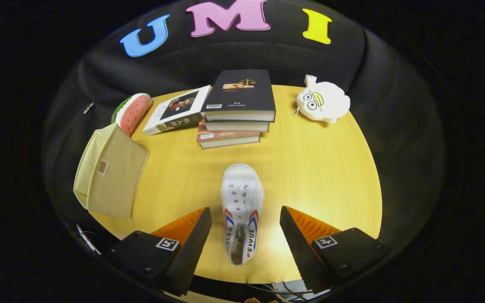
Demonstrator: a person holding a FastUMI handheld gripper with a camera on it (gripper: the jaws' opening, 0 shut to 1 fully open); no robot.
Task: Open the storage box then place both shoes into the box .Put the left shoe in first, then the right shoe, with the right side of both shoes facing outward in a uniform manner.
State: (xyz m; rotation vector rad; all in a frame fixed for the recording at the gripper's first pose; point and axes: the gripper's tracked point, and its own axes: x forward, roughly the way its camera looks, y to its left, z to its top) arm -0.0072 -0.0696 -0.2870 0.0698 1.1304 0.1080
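Count of items on the desk (318,168):

Shoes: one. A single white shoe (241,206) lies near the front edge, its heel end between the gripper (245,229) fingers, which stand spread wide and clear of it on both sides.

Storage boxes: one. A beige fabric box (110,174) sits at the left edge, overhanging it.

Books: five. Four form a stack (236,111) near the back edge. One further book (177,110) leans against the stack's left side.

Soft toys: two. One watermelon-slice cushion (132,112) at the back left edge, one white cartoon-faced plush (322,102) at the back right edge.

Grippers: one, with two fingers.
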